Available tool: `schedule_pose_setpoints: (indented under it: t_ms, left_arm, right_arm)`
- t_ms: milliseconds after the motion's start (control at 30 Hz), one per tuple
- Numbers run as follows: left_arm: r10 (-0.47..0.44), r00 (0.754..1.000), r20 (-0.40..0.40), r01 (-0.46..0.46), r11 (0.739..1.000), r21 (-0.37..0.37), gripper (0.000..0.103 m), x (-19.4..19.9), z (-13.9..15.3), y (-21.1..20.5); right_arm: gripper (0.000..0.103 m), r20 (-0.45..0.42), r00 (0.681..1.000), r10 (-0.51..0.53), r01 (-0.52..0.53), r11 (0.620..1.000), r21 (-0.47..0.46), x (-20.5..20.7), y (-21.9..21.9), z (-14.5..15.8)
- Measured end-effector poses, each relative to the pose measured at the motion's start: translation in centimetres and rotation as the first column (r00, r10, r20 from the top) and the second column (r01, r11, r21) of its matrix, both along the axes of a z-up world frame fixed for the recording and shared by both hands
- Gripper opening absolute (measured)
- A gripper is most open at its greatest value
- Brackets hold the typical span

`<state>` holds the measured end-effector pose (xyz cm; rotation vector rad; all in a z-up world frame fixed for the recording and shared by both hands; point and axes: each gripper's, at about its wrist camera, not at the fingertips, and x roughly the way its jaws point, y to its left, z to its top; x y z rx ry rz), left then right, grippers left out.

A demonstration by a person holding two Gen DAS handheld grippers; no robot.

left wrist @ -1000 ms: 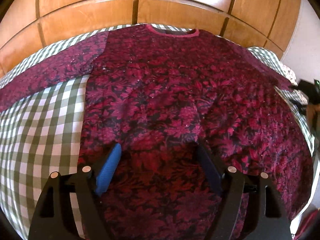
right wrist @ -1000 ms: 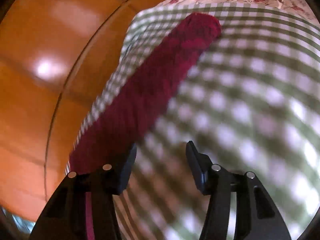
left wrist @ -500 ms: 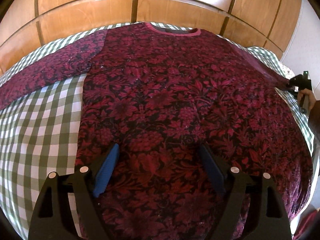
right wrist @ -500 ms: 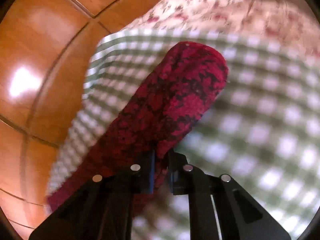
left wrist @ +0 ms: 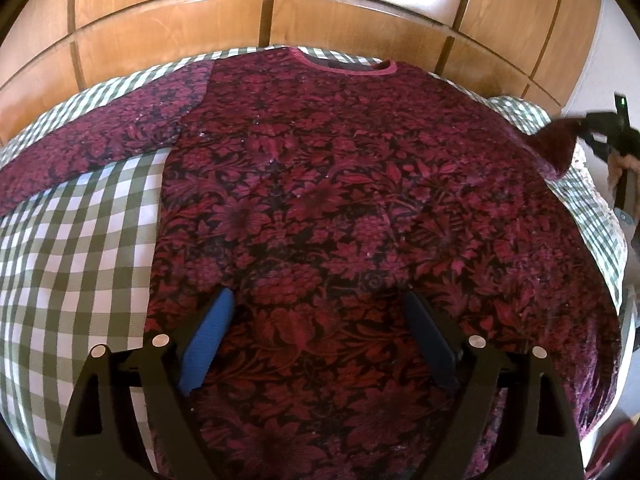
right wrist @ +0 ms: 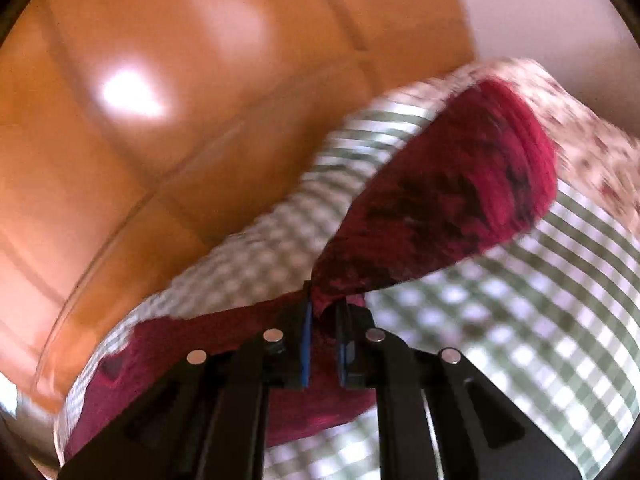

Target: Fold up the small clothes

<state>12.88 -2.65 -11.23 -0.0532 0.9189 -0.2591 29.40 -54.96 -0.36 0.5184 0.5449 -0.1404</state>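
A dark red floral long-sleeved top (left wrist: 340,200) lies flat, neckline at the far side, on a green-and-white checked bedspread (left wrist: 80,240). My left gripper (left wrist: 316,298) hovers over the top's lower middle. Its jaws are opening, wide apart over the cloth, and the pads press on nothing. One sleeve (left wrist: 100,140) stretches out flat to the left. My right gripper (right wrist: 322,304) is shut on the other sleeve (right wrist: 460,200), which hangs lifted off the bed, its cuff end drooping. That gripper (left wrist: 580,126) also shows small at the right edge in the left wrist view, with the raised sleeve (left wrist: 556,148).
A glossy wooden panelled wall (left wrist: 320,8) runs behind the bed. A floral-print cloth (right wrist: 580,140) lies past the checked bedspread (right wrist: 520,320) at the sleeve's end. The bed's right edge (left wrist: 612,248) drops away near a person's hand (left wrist: 620,164).
The right gripper closed on the sleeve, then rose and rolled, lifting the sleeve off the bedspread. The left gripper's jaws spread a little wider and stayed in place.
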Motion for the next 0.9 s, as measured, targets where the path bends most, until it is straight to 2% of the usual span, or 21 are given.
schedule_pose_setpoints:
  t_ms: [100, 233, 333, 433, 500, 567, 600, 667, 700, 767, 900]
  left_arm:
    - [-0.001, 1.000, -0.001, 0.001, 1.000, -0.008, 0.088, -0.1, 0.0, 0.0]
    - [0.006, 1.000, -0.027, -0.007, 0.999, -0.051, 0.088, 0.1, 0.3, 0.5]
    - [0.015, 0.998, -0.067, -0.023, 0.993, -0.115, 0.088, 0.3, 0.9, 1.3]
    - [0.040, 0.993, -0.108, -0.062, 0.975, -0.211, 0.085, 0.4, 1.7, 2.6]
    - [0.037, 0.992, -0.124, -0.068, 0.963, -0.261, 0.075, 0.4, 2.1, 3.1]
    - [0.024, 0.991, -0.132, -0.065, 0.946, -0.316, 0.071, 0.6, 2.7, 3.8]
    - [0.024, 0.991, -0.132, -0.067, 0.941, -0.332, 0.071, 0.7, 3.0, 3.9]
    - [0.028, 0.991, -0.131, -0.075, 0.925, -0.372, 0.069, 1.2, 3.6, 4.5]
    - [0.027, 0.991, -0.132, -0.077, 0.918, -0.389, 0.069, 1.5, 3.8, 4.7]
    - [0.026, 0.991, -0.132, -0.082, 0.897, -0.435, 0.069, 2.5, 4.4, 5.0]
    - [0.034, 0.991, -0.133, -0.094, 0.873, -0.479, 0.069, 5.1, 5.5, 4.6]
  right_arm:
    - [0.009, 0.015, 0.991, 0.135, -0.134, 0.990, -0.050, 0.8, 6.1, 1.3]
    - [0.009, -0.013, 0.954, 0.300, -0.300, 0.950, -0.083, 2.2, 14.5, 1.2]
    - [0.009, -0.063, 0.915, 0.400, -0.404, 0.909, -0.102, 3.2, 20.6, -0.1]
    - [0.009, -0.113, 0.878, 0.464, -0.475, 0.874, -0.104, 4.0, 25.4, -1.9]
    - [0.010, -0.149, 0.861, 0.487, -0.504, 0.856, -0.117, 4.4, 27.8, -3.1]
    - [0.026, -0.166, 0.842, 0.514, -0.534, 0.839, -0.109, 4.5, 29.4, -4.3]
    - [0.049, -0.164, 0.838, 0.520, -0.539, 0.836, -0.100, 4.4, 29.5, -4.6]
    - [0.076, -0.144, 0.849, 0.509, -0.524, 0.847, -0.090, 3.4, 29.3, -4.8]
    - [0.083, -0.132, 0.852, 0.507, -0.520, 0.850, -0.086, 2.6, 29.3, -4.6]
    - [0.093, -0.108, 0.851, 0.514, -0.521, 0.852, -0.047, 1.1, 28.0, -4.9]
    - [0.100, -0.073, 0.860, 0.505, -0.503, 0.863, 0.050, -1.9, 25.0, -5.2]
